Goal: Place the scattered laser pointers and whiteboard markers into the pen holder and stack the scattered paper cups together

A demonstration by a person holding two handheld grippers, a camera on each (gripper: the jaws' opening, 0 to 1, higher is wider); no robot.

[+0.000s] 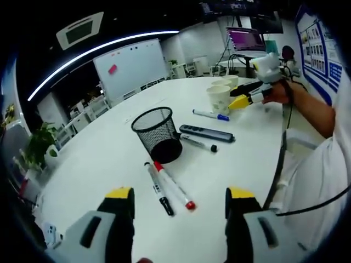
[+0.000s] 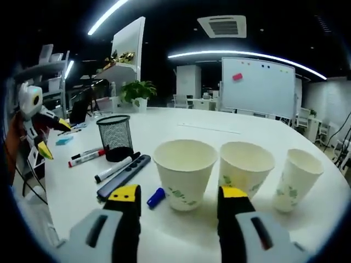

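A black mesh pen holder (image 1: 158, 134) (image 2: 116, 137) stands on the white table (image 1: 98, 159). Before my open left gripper (image 1: 180, 197) lie a black-capped marker (image 1: 156, 188) and a red-capped marker (image 1: 174, 185) (image 2: 86, 158). Beyond the holder lie a dark laser pointer (image 1: 207, 133) (image 2: 125, 175), another black marker (image 1: 198, 144) (image 2: 116, 169) and a blue-capped marker (image 1: 210, 115) (image 2: 156, 197). Three upright paper cups stand in a row. The nearest cup (image 2: 185, 172) (image 1: 219, 97) sits just ahead of my open right gripper (image 2: 179, 197) (image 1: 247, 96), in line with its gap. The middle cup (image 2: 245, 167) and the far cup (image 2: 296, 178) stand to its right.
A person's arm (image 1: 312, 112) holds the right gripper over the table's edge, with a cable hanging from it. The left gripper (image 2: 55, 138) shows at the left of the right gripper view. A whiteboard (image 1: 130, 66), chairs, a plant (image 2: 137, 90) and a monitor (image 1: 245, 39) stand beyond the table.
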